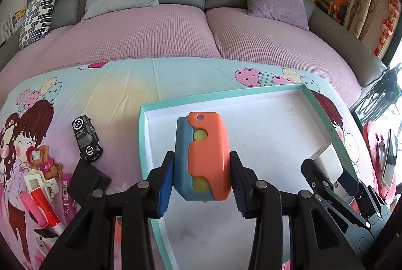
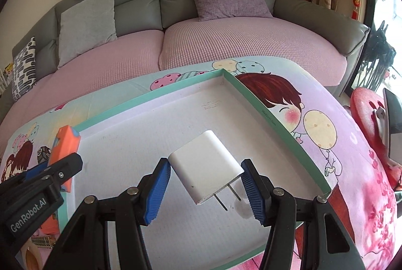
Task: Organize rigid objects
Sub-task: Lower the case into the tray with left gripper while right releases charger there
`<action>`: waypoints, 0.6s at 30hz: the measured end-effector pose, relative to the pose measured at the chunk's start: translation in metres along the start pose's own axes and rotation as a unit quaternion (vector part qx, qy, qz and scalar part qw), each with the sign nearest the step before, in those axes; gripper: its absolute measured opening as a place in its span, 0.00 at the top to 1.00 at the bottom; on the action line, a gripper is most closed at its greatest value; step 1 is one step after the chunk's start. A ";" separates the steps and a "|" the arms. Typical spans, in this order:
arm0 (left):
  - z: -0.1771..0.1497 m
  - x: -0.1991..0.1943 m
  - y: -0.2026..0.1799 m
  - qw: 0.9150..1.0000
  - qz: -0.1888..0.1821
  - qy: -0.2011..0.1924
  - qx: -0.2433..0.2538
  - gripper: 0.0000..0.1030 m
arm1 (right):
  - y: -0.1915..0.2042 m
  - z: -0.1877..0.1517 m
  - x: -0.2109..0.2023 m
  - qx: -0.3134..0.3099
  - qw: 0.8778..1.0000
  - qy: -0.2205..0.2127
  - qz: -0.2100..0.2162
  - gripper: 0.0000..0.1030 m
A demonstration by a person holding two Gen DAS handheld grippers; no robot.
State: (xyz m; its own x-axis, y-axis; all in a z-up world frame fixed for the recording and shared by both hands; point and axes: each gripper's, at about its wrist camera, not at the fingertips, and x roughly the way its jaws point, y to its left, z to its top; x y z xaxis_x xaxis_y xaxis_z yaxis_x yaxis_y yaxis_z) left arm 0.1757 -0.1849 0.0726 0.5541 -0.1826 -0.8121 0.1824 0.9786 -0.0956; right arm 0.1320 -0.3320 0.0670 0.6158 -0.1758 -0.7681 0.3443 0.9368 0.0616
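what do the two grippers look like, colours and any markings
Both match: black angular plastic linkages with round silver pivot bolts, ending in fingers with ribbed blue pads. The left gripper shows white "GenRobot.AI" lettering on its side in the right wrist view; the right gripper shows no visible marking.

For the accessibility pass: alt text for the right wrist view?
The right tool holds a white plug charger above a shallow teal-rimmed box on a cartoon-print cloth. At left, the left tool grips an orange-and-blue toy; a sofa sits behind.

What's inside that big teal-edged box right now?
The box shows only its bare white floor. The white charger and the orange-blue toy hang above it in grippers, hiding the floor beneath them.
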 end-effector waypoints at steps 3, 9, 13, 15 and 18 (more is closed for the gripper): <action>-0.001 0.006 -0.005 1.000 0.005 0.009 0.004 0.58 | -0.001 -0.001 0.003 -0.003 1.000 0.005 -0.001 0.41; -0.005 0.019 -0.013 1.000 0.016 0.025 0.011 0.58 | 0.001 -0.003 0.009 -0.010 1.000 0.017 0.002 0.40; -0.006 0.023 -0.014 0.999 0.025 0.030 0.007 0.58 | 0.003 -0.004 0.013 -0.016 0.999 0.028 0.007 0.40; -0.006 0.024 -0.014 0.999 0.031 0.031 0.007 0.56 | 0.004 -0.005 0.014 -0.019 0.999 0.031 0.003 0.40; -0.006 0.023 -0.011 0.999 0.041 0.030 0.000 0.43 | 0.003 -0.005 0.015 -0.019 0.999 0.036 -0.004 0.40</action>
State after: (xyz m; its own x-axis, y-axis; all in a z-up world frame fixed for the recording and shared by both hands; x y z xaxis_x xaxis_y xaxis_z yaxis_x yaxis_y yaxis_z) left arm 0.1814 -0.1990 0.0515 0.5169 -0.0950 -0.8507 0.1379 0.9901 -0.0268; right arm 0.1383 -0.3304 0.0526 0.5606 -0.1631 -0.8119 0.3210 0.9466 0.0315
